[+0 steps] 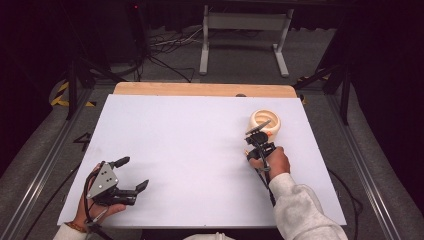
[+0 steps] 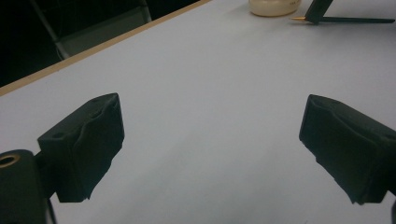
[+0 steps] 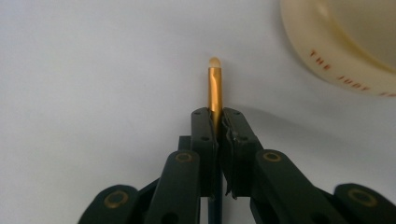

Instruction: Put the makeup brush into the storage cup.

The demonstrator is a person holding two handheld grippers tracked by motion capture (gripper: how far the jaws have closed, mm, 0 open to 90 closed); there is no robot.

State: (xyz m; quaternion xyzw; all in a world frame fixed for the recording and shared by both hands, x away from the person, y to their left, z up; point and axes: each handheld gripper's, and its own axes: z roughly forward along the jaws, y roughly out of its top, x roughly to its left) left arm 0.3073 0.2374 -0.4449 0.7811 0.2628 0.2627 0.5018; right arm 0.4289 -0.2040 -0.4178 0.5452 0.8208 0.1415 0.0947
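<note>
R gripper (image 3: 217, 125) has its fingers (image 3: 203, 135) pinched tight on a thin pen-like stick (image 3: 215, 88): gold barrel, pale rounded tip, dark shaft running back under the fingers. It's held low over the white table (image 1: 190, 150), just beside the cream cup (image 1: 265, 123) w/ red lettering on its wall, on the far right of the table. In the high view the stick sits up near the cup's near edge, tip not yet inside.

L gripper (image 1: 116, 181) is parked near the front-left corner, well apart from the rest, fingers spread wide, holding nothing.

My read: I'm about to drop the stick into the cup. Risks as I see them:
- Grip is on a narrow round barrel, so it could roll or pivot between the fingers if I tilt my hand, and the tip would miss the rim.
- Cup looks light and nothing braces it; a knock from the stick or fingers on the wall could shove or tip it, esp. since L is too far off to steady it.
- Letting go too early, w/ the stick off-centre or leaning, and it may bounce off the rim onto the table.
</note>
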